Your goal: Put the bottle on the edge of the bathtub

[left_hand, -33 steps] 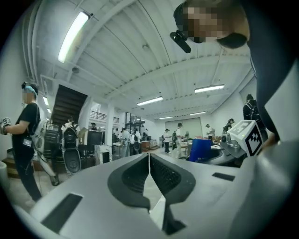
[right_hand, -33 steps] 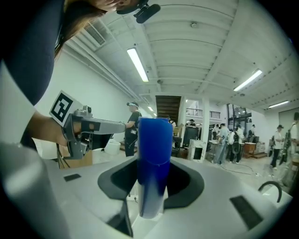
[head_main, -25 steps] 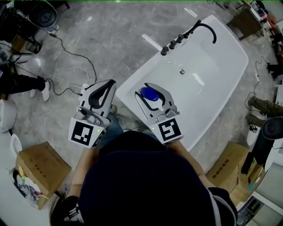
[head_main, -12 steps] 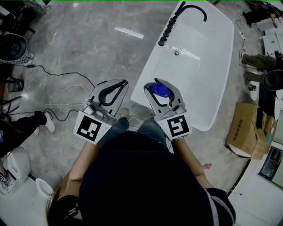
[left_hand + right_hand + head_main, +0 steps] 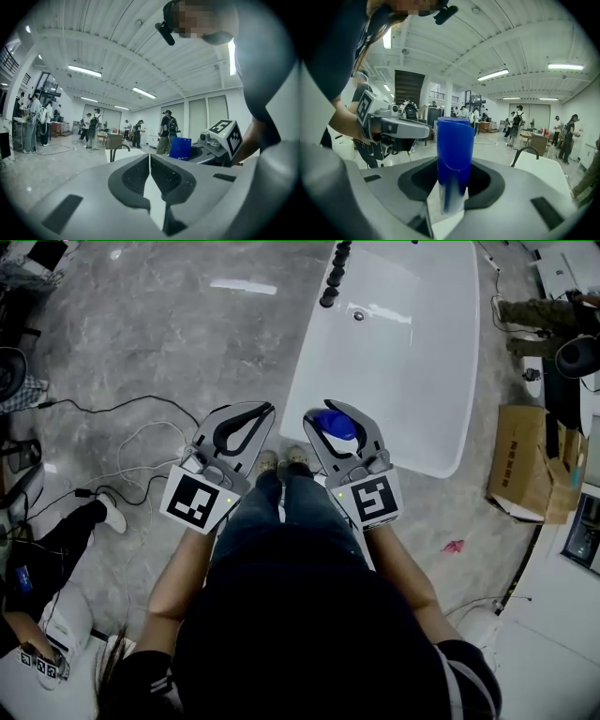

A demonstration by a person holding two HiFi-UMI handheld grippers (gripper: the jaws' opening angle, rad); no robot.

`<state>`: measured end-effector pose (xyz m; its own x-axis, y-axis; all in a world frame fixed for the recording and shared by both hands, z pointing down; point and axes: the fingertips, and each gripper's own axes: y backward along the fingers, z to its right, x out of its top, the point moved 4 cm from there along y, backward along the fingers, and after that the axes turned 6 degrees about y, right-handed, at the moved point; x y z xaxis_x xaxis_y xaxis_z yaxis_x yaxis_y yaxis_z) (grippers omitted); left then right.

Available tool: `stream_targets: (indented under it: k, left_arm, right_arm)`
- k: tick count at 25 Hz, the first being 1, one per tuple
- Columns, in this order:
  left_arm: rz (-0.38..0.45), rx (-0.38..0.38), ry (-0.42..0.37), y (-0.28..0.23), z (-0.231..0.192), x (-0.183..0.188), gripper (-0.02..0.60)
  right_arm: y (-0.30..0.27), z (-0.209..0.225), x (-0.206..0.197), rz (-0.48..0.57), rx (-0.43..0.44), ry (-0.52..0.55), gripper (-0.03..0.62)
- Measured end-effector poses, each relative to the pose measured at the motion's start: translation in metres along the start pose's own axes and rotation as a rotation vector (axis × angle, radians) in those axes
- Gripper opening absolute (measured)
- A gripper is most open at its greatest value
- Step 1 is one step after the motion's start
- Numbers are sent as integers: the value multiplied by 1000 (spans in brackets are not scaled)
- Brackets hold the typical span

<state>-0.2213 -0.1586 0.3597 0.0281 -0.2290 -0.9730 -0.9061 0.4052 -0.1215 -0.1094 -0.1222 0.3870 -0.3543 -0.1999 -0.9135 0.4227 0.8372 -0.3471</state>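
Observation:
A blue bottle (image 5: 336,425) stands upright between the jaws of my right gripper (image 5: 334,420), which is shut on it. It hangs over the floor just short of the near left edge of the white bathtub (image 5: 441,451). In the right gripper view the bottle (image 5: 453,154) rises from the jaws and the tub (image 5: 546,176) lies ahead at the right. My left gripper (image 5: 246,420) is beside it at the same height, shut and empty. Its pads meet in a thin line in the left gripper view (image 5: 149,161), where the bottle (image 5: 180,149) shows to the right.
A black faucet with knobs (image 5: 333,277) sits at the tub's far left rim. Cables (image 5: 141,442) run over the grey floor at the left. A cardboard box (image 5: 525,460) stands right of the tub. Several people stand far off in the hall.
The tub has shifted up and to the right in the head view as the person moved. Both grippers keep their pose, the right one still holding the bottle.

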Motion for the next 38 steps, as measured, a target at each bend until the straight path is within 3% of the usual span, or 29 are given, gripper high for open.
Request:
stream_targets:
  k: [4, 14, 20, 31, 38]
  left_arm:
    - [-39, 0, 27, -15, 1, -28, 31]
    - [-215, 58, 65, -51, -3, -116, 31]
    - [-281, 94, 100, -51, -3, -154, 31]
    - [-328, 158, 135, -54, -3, -181, 31]
    - [-326, 165, 134, -52, -12, -180, 31]
  right_arm:
    - [-11, -5, -40, -44, 12, -14, 167]
    - [-43, -24, -156, -168, 187, -15, 167]
    - [-65, -36, -197, -229, 243, -13, 167]
    - [-110, -41, -255, -304, 324, 50, 167]
    - [-121, -43, -271, -349, 316, 58, 167]
